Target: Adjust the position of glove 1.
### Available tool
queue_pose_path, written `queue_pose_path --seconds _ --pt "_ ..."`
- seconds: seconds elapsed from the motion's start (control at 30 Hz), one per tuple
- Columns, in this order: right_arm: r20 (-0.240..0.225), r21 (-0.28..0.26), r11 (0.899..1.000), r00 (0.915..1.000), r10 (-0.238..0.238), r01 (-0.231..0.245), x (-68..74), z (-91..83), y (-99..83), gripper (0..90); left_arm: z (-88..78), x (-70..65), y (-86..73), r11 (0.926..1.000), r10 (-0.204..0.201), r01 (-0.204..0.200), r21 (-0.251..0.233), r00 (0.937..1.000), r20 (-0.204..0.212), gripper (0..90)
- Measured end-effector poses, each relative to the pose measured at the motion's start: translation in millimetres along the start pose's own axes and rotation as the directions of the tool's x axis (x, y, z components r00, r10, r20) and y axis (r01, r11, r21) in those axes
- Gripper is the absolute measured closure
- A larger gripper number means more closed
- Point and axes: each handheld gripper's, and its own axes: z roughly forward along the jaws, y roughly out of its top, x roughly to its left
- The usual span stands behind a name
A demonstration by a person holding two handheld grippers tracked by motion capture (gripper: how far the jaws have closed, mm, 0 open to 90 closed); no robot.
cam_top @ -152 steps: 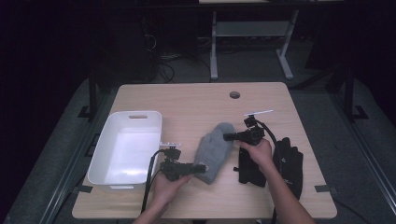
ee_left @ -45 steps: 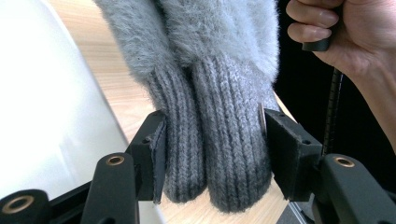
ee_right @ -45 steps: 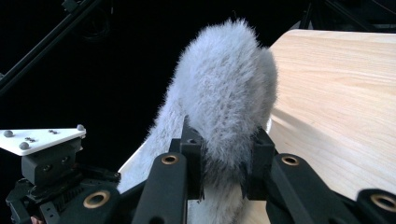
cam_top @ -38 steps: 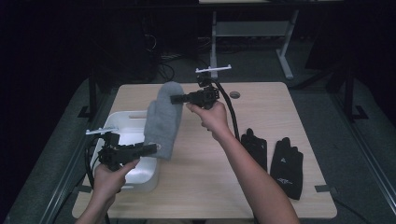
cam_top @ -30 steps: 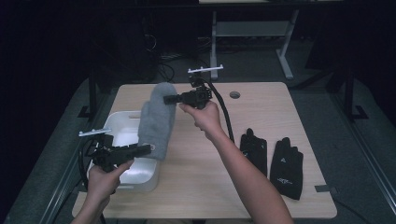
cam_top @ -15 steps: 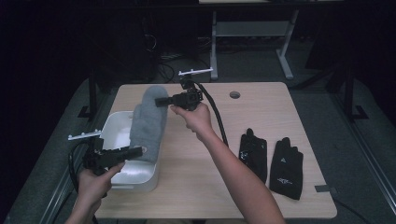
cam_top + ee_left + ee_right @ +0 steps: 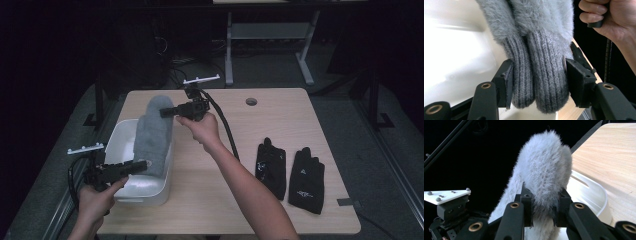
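Note:
A pair of fuzzy grey mittens [image 7: 155, 135] hangs stretched over the white bin [image 7: 119, 134], tips up and knit cuffs down. My right gripper [image 7: 167, 112] is shut on the fluffy tips [image 7: 544, 170], its pads sunk into the pile, as its own view [image 7: 542, 200] shows. Lower down, my left gripper [image 7: 140, 165] is shut on the two ribbed cuffs [image 7: 536, 82], which sit side by side between its pads [image 7: 507, 75] just above the bin's inside [image 7: 454, 57]. The right hand [image 7: 609, 20] shows behind the mittens.
Two black gloves [image 7: 270, 167] [image 7: 305, 180] lie flat on the right half of the wooden table [image 7: 240, 135]. A round cable hole [image 7: 251, 101] sits near the far edge. The right gripper's cable [image 7: 225, 130] trails over the forearm. Dark floor and desk legs surround the table.
Both hands have carried the mittens leftward and a little lower, from above the table's left half to over the white bin. Both grips are unchanged.

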Motion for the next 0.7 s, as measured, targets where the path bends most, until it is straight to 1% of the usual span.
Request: queue_pose_path --seconds 0.07,0.1,0.17,0.27,0.33,0.4,0.43,0.53,0.6,0.63,0.7 --pt "-0.002 0.005 1.0 1.0 0.002 -0.002 0.2 2.9 -0.6 74.3 -1.4 2.5 -1.1 1.0 -0.004 0.004 0.002 1.0 -0.003 44.3" --pt "-0.001 0.008 1.0 1.0 0.005 -0.005 0.5 4.3 -0.8 74.3 -2.0 3.3 -1.7 0.9999 -0.013 0.013 0.0 0.9999 -0.008 44.3" --pt "-0.004 0.007 1.0 1.0 0.0 0.0 0.3 7.9 -1.5 74.2 -3.5 6.2 -2.8 1.0 -0.007 0.007 0.003 0.9999 -0.012 44.3" --pt "-0.006 0.012 1.0 1.0 0.005 -0.005 0.3 13.2 -2.4 74.3 -4.5 9.5 -5.3 0.9999 -0.015 0.015 0.004 0.9996 -0.026 44.2" --pt "-0.007 0.016 1.0 1.0 0.002 -0.002 -0.3 15.1 -2.8 74.3 -4.3 10.6 -6.2 0.9998 -0.022 0.022 0.003 0.9994 -0.026 44.2" --pt "-0.005 0.023 1.0 1.0 -0.008 0.008 -1.4 20.5 -4.2 74.3 -4.7 14.3 -8.4 0.9996 -0.025 0.025 0.009 0.9992 -0.032 44.2" --pt "-0.006 0.026 1.0 1.0 0.0 0.0 -1.1 22.0 -4.6 74.3 -4.9 15.3 -9.0 0.9995 -0.027 0.028 0.014 0.999 -0.036 44.1" --pt "-0.008 0.036 0.999 1.0 -0.004 0.004 -2.0 26.3 -6.0 74.3 -5.8 18.8 -10.3 0.9993 -0.031 0.032 0.02 0.9987 -0.041 44.1" --pt "-0.007 0.038 0.999 1.0 -0.002 0.002 -2.5 29.3 -6.7 74.3 -6.7 20.4 -10.7 0.9993 -0.026 0.027 0.027 0.9987 -0.044 44.0" --pt "-0.01 0.04 0.999 0.9999 0.002 -0.001 -2.6 30.7 -7.1 74.3 -7.5 22.2 -11.8 0.999 -0.037 0.038 0.024 0.9981 -0.049 43.9" --pt "-0.01 0.043 0.999 1.0 0.0 0.001 -3.2 33.7 -8.1 74.3 -8.1 24.3 -12.9 0.9988 -0.041 0.043 0.026 0.9977 -0.053 43.8"
